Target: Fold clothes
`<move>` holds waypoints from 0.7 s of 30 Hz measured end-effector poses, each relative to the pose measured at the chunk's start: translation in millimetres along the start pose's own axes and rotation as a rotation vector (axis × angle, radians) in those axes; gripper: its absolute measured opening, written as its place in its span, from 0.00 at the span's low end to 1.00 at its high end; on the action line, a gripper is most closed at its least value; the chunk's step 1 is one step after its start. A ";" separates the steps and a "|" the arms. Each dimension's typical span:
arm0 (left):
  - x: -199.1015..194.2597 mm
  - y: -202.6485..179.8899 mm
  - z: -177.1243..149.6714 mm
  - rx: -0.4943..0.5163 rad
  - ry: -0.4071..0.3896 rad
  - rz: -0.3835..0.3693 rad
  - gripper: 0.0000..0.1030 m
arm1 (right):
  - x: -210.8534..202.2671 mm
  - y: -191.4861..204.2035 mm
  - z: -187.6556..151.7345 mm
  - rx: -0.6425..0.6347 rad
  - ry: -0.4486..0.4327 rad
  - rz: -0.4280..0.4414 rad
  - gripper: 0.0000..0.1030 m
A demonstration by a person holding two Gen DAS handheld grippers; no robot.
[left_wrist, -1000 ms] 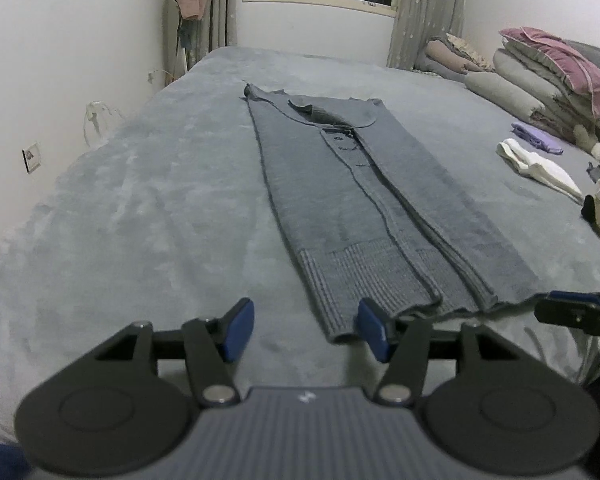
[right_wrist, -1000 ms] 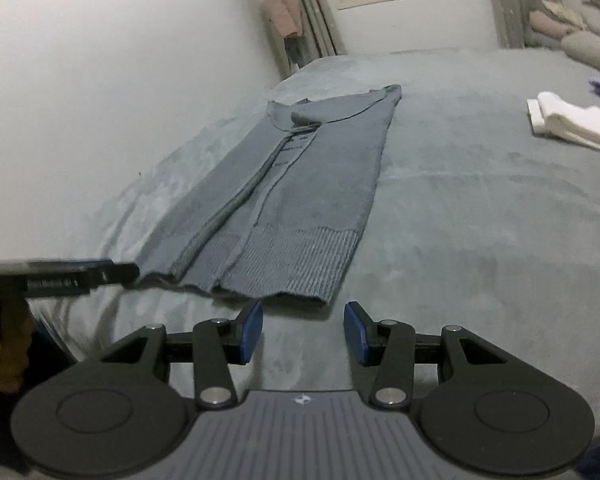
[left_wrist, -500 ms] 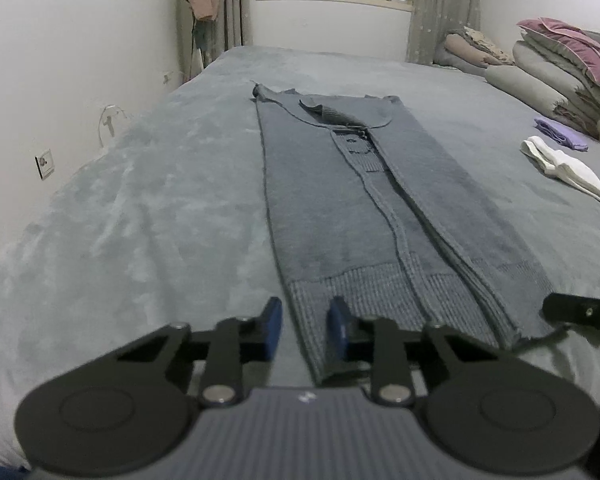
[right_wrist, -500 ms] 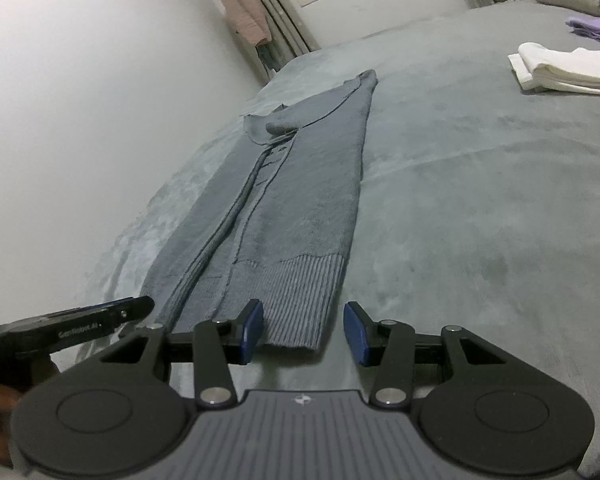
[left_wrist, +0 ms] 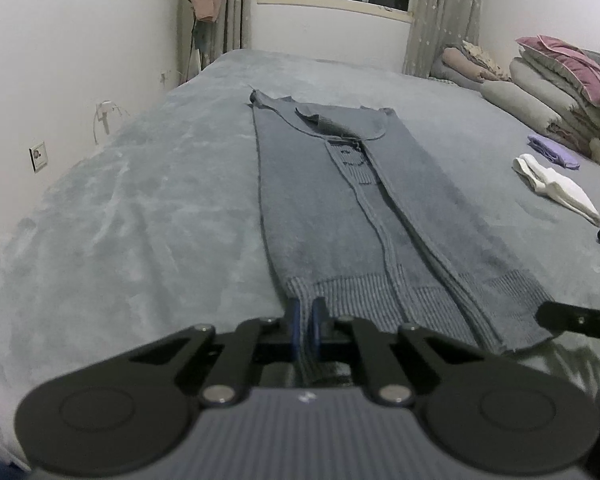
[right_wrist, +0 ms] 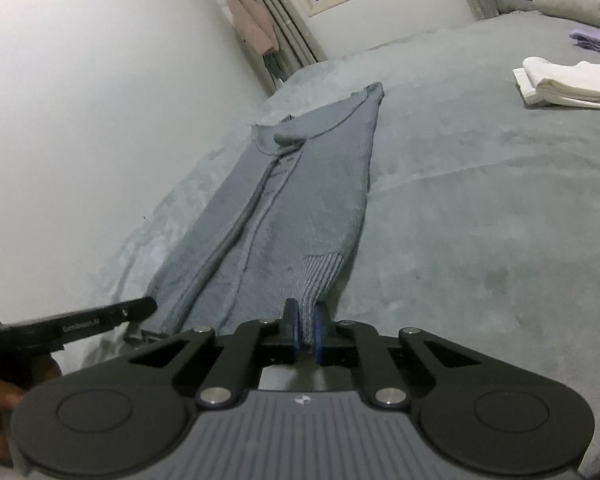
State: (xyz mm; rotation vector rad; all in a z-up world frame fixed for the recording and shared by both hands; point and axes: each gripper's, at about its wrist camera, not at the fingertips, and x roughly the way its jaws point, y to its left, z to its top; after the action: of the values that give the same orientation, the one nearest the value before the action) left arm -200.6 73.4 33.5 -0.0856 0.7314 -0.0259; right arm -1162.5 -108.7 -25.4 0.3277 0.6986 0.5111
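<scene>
Sweater [left_wrist: 340, 216]: grey knit, sleeves already folded in, lying flat as a long narrow strip on the bed [left_wrist: 140, 208]; collar at the far end toward the window, ribbed hem at the near edge, right under my hands

Long axis: runs straight away from me, hem to collar, so the fold I judge comes next is lengthwise, hem carried forward over the body toward the collar

Left fingers [left_wrist: 305, 320]: have just been closing and are now clenched on the hem's left corner, ribbing pinched between the blue pads

Right fingers [right_wrist: 303, 324]: likewise just closed, now grasping the hem's right corner; a tongue of ribbed knit rises between the pads

Hands: both at the near hem, one per corner, about level with each other; neither is nearer the collar. Each gripper shows at the edge of the other's view

Hem: still down on the bed, not yet lifted as far as I can tell

Risk, as I judge it: uneven travel of the two corners would skew the fold off the long axis

Also present: white folded cloth [right_wrist: 568, 84] and a purple one [right_wrist: 596, 38] well apart on the right; stacked pillows [left_wrist: 560, 76] beyond
</scene>
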 end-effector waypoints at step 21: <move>44.1 9.9 100.7 -0.042 -0.033 0.036 0.05 | 42.9 1.4 106.3 0.037 -0.056 0.031 0.08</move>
State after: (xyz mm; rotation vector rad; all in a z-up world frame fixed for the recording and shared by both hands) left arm -100.6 87.8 77.9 -0.1125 0.7005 0.0247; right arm -1062.6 -96.4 29.5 0.3864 0.6504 0.5175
